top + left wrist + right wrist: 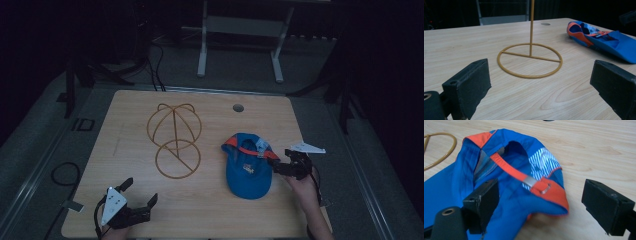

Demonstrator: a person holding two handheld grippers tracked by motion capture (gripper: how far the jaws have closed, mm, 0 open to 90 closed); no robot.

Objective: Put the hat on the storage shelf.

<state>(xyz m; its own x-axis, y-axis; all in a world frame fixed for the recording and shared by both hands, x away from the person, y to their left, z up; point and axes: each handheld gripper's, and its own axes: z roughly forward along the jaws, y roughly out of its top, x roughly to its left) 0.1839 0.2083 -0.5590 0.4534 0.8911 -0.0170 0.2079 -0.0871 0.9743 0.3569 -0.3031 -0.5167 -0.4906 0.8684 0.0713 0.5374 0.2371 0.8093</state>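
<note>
While the right hand-held gripper (540,202) spreads wide, empty, around the blue-and-orange fabric cap's (247,167) strap, the left hand-held gripper (140,192) waits open, likely for the gold wire stand (175,140).

The left gripper (138,192) sits at the near left corner of the counter, its fingers (467,85) spread wide apart. The right gripper (280,161) is near the right edge, held by a hand (302,187), fingers (607,206) likewise parted.
</note>
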